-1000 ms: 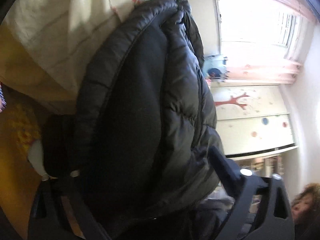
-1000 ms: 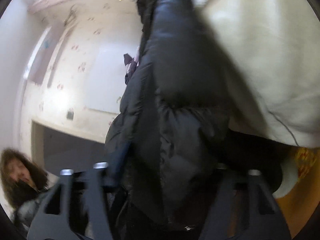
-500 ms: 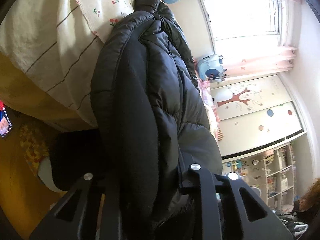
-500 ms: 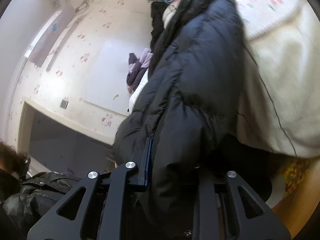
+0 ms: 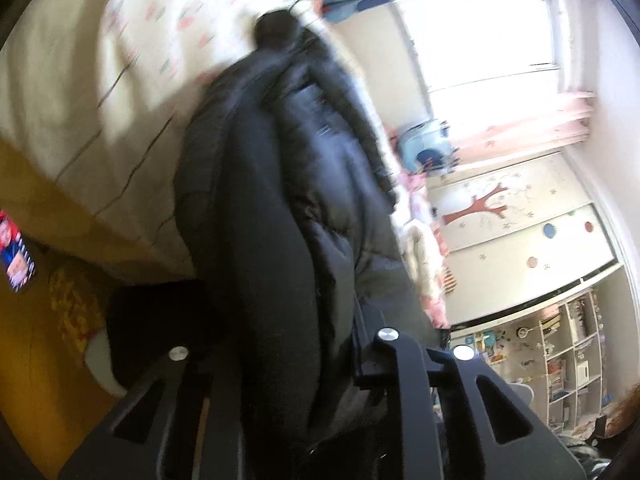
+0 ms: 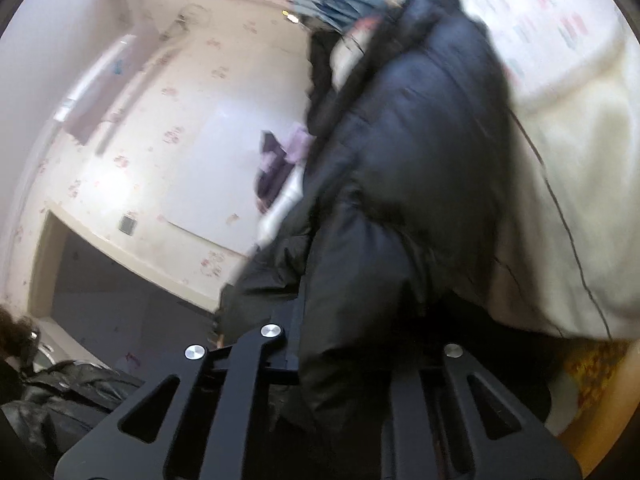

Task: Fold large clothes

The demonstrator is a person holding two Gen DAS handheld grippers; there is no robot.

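Gripping the black puffer jacket (image 5: 280, 240), your left gripper (image 5: 280, 364) and right gripper (image 6: 344, 356) have just closed on its quilted, bunched padding over the bed's (image 5: 60, 120) edge.

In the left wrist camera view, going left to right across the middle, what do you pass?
Cream bed cover → black puffer jacket → pink clothes pile → wardrobe door with red tree decal.

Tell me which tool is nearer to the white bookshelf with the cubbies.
Left. The left tool, clamped on the black puffer jacket, has the bookshelf just off to its side. The right tool, gripping the same jacket, faces a papered wall, with no bookshelf in view.
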